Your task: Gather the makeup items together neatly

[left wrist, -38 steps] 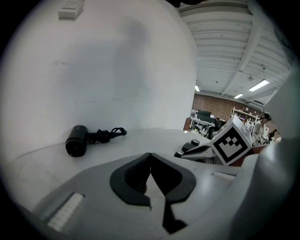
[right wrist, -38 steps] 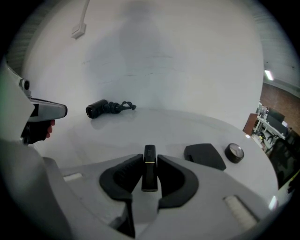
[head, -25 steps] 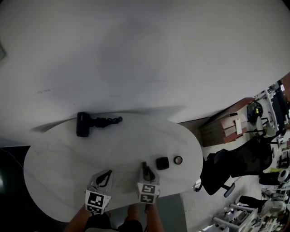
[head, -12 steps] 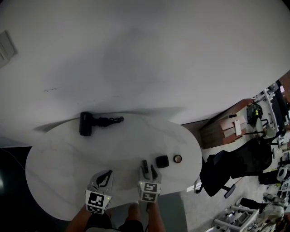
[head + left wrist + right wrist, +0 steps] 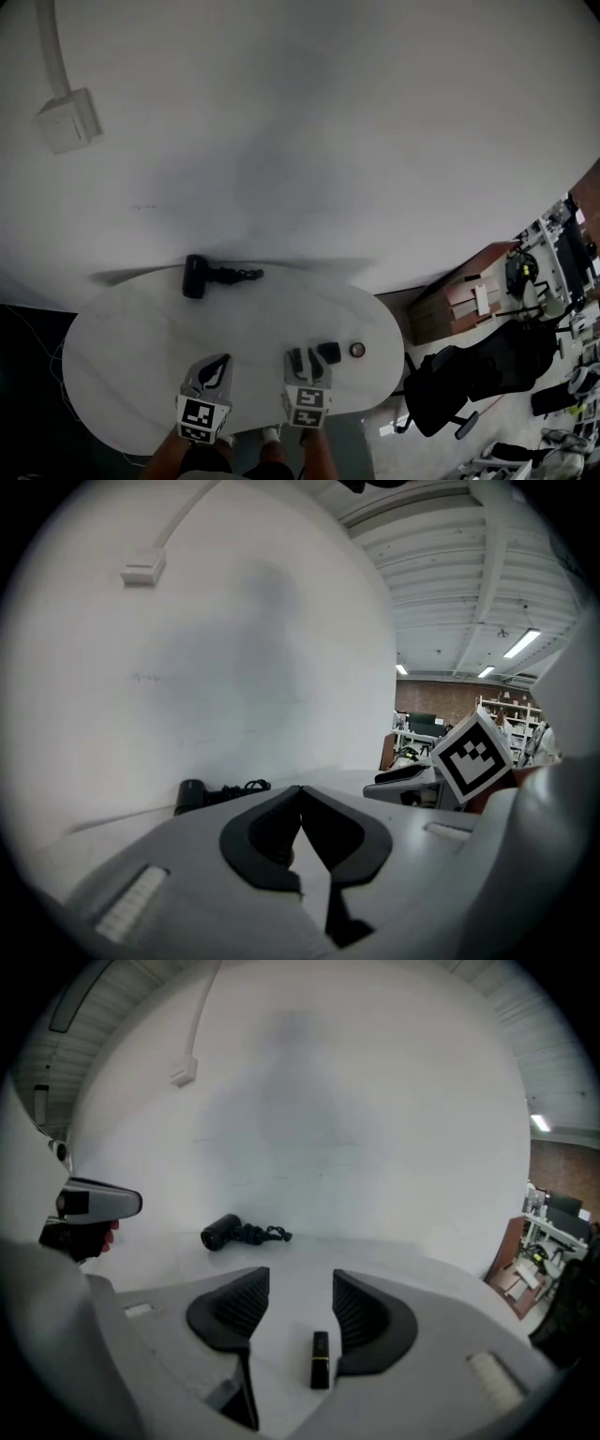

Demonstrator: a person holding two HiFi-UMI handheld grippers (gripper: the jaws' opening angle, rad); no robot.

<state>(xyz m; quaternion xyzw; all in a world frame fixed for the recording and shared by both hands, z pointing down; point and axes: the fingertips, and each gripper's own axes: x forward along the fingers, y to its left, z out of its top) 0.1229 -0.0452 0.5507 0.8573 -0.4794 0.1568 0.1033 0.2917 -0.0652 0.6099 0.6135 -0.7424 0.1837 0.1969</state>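
A black lipstick tube [image 5: 320,1358] lies flat on the white oval table [image 5: 131,337], between the spread jaws of my right gripper [image 5: 300,1281], nearer the right pad; neither pad touches it. In the head view that gripper [image 5: 306,358] sits at the table's near edge, with a black square compact [image 5: 329,352] just right of its jaw and a small round pot [image 5: 357,350] beyond. My left gripper [image 5: 222,360] rests to its left, jaws together and nothing in them; its tips [image 5: 300,791] meet in the left gripper view.
A black hair dryer [image 5: 195,277] with its coiled cord lies at the table's far side by the wall, also seen as the hair dryer [image 5: 221,1233]. A wall box [image 5: 68,120] with conduit hangs above. An office chair [image 5: 469,366] stands off the table's right end.
The right gripper's jaws have spread apart and the lipstick now lies free between them. That gripper sits closer to the compact. The head view has tilted up the wall.
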